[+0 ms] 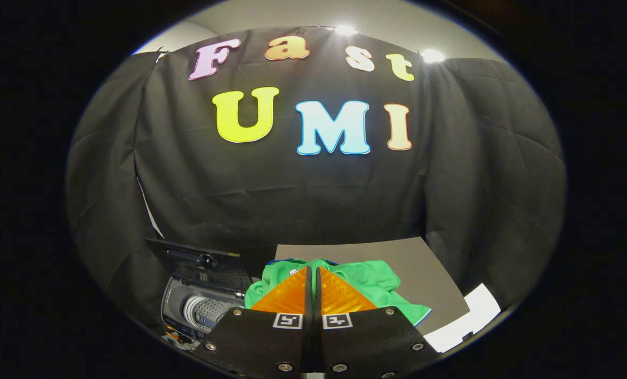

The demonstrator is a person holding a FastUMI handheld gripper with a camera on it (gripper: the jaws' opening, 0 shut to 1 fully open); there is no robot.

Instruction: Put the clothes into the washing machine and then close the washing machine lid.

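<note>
A green garment (368,287) with a blue trim lies crumpled on a grey table top (429,263), spread behind and to both sides of my fingers. My gripper (313,273) hovers above it, its two fingers pressed together with nothing visibly between them. To the left of the garment stands a small washing machine (198,308) with its dark lid (198,260) raised, so the ribbed drum (211,310) inside shows. The gripper's tips point over the near middle of the garment.
Black cloth walls close the booth at the back and on both sides. A white sheet (466,318) lies at the table's right near corner. The grey table runs on beyond and right of the garment.
</note>
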